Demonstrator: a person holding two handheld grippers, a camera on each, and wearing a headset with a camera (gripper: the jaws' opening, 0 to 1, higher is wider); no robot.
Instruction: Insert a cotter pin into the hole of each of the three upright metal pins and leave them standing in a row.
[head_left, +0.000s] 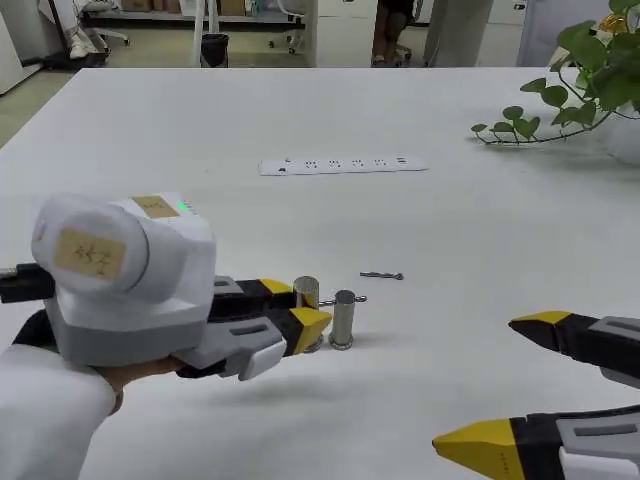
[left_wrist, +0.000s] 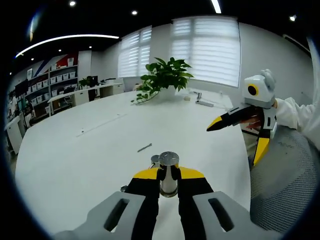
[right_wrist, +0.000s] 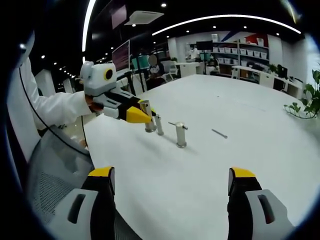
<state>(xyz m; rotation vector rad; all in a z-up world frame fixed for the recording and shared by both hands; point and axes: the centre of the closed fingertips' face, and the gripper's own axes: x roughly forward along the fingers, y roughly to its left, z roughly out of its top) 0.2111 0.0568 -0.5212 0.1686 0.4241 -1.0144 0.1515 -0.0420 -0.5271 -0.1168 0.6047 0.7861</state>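
Clamping metal pin (left_wrist: 169, 174), white table (head_left: 200, 130), potted plant (head_left: 592, 68)

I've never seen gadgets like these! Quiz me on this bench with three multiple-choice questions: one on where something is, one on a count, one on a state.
1. Where does the loose cotter pin lie?
A. On the table, beyond the metal pins
B. On the power strip
C. In the plant

2. How many metal pins are there?
A. One
B. Three
C. Five

3. How is the right hand-held gripper?
A. Shut on a pin
B. Open, holding nothing
C. Shut on the cotter pin

Answers:
1 A: the loose cotter pin lies flat on the bare table.
2 B: the right gripper view shows three metal pins, one gripped by the left hand-held gripper.
3 B: the right hand-held gripper has its jaws wide apart with nothing between them.
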